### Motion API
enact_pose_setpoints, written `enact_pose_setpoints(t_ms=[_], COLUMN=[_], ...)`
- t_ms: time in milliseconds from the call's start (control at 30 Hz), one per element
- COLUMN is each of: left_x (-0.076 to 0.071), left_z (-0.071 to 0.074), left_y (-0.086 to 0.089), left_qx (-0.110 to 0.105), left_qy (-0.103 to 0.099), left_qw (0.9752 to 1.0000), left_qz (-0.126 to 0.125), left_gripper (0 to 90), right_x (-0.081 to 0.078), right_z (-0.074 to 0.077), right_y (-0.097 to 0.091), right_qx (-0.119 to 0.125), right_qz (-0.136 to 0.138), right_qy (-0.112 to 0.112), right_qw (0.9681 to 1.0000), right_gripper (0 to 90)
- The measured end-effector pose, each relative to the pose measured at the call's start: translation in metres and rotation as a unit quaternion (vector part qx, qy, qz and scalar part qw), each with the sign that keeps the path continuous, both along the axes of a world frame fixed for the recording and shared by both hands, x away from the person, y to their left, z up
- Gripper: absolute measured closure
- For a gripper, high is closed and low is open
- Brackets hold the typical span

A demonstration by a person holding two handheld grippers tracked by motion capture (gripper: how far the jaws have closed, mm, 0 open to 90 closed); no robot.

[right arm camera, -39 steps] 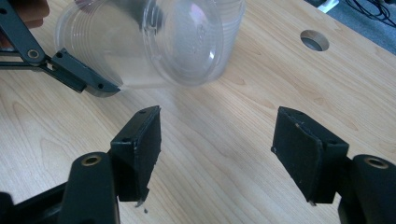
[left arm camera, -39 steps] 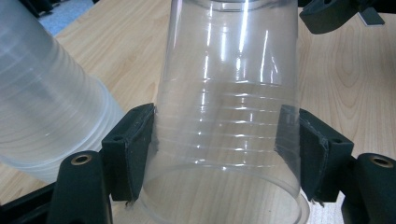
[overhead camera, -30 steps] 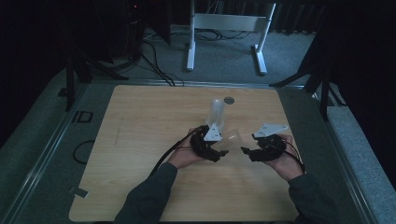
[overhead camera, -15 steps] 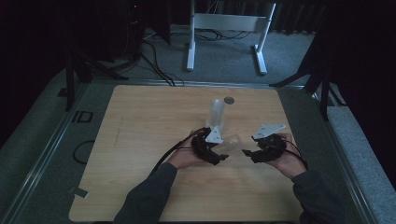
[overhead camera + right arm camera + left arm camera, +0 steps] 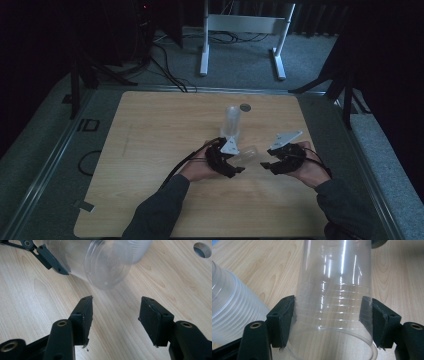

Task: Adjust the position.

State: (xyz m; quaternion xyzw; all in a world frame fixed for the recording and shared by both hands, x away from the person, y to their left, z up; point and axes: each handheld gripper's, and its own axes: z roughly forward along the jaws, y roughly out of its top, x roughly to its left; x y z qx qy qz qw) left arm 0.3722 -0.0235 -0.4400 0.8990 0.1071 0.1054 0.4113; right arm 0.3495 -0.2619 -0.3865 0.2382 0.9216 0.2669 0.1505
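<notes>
My right tongs (image 5: 115, 315) have just been closing, yet nothing sits between the pads; they stand apart over bare surface (image 5: 37, 302), short of the clear cup (image 5: 100, 262). My left tongs (image 5: 332, 320) are clamped on that cup's wall near its rim. The cup lies roughly level, long axis running from the left tongs toward the right, base facing the right tongs. Judgement: the right grip missed. A cup stack (image 5: 232, 120) stands just beyond

Wooden table (image 5: 150, 150), light grain, round hole (image 5: 245, 107) near its far edge. Beyond it, a white frame (image 5: 245, 30) stands on grey carpet, with black cables (image 5: 165, 65) trailing across the floor to its left. 1 cable loop (image 5: 89, 162) lies off the table's left edge.
</notes>
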Motion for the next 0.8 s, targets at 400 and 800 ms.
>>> enact_pose_setpoints(t_ms=[400, 800], left_x=[0.0, -0.001], left_z=[-0.001, -0.003], left_y=[-0.001, -0.003], left_qx=[0.006, 0.015], left_qy=[-0.001, 0.0], left_qw=[1.0, 0.9998], left_qz=[-0.004, -0.011], left_gripper=[29.7, 29.8], right_x=[0.0, 0.001], right_z=[0.01, 0.013], right_y=[0.005, 0.012], right_qx=[-0.042, -0.063], right_qz=[0.028, 0.043], right_qy=[-0.009, -0.014], right_qw=[0.9987, 0.997], right_gripper=[40.6, 38.6])
